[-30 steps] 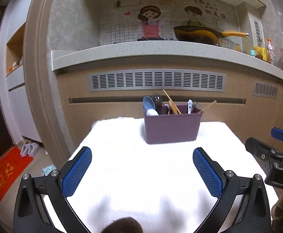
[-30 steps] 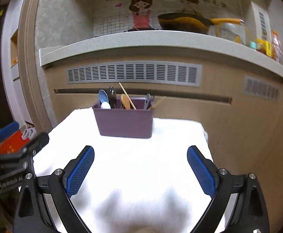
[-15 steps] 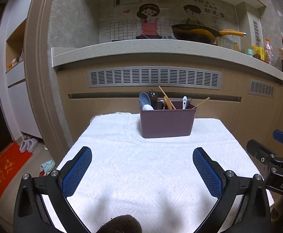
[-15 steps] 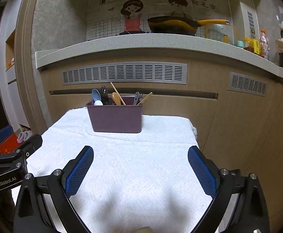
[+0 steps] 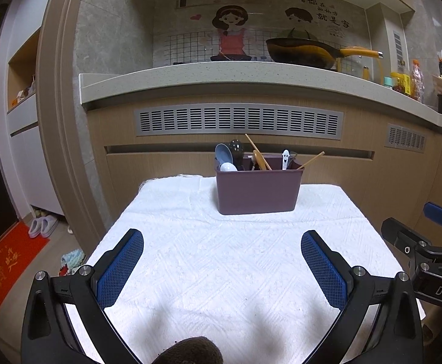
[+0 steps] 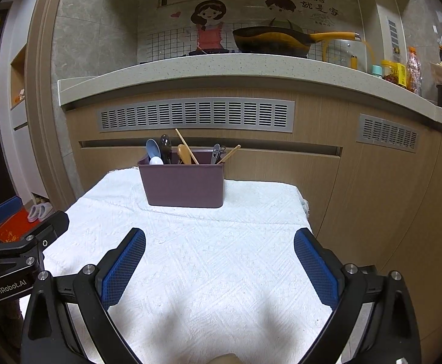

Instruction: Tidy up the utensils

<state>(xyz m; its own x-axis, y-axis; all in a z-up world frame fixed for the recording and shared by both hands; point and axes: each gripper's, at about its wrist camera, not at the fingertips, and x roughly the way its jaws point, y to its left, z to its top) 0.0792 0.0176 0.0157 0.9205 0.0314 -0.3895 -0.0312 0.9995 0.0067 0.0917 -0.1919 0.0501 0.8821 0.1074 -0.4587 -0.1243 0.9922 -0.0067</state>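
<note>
Utensils (image 5: 252, 159) stand in a purple bin (image 5: 257, 192) at the far edge of the white cloth (image 5: 221, 257), before the cabinets. Left gripper (image 5: 222, 268) hovers low over the near cloth, jaws wide apart and empty; right gripper (image 6: 219, 268) beside it does likewise.

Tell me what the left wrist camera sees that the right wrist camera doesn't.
Only the left wrist view shows a white smiley-faced utensil in the holder and a knitted item on the floor. Only the right wrist view shows a glass lid behind the pan. Both share the purple utensil holder, white tablecloth, slippers and pan; both grippers, left and right, are open and empty.
</note>
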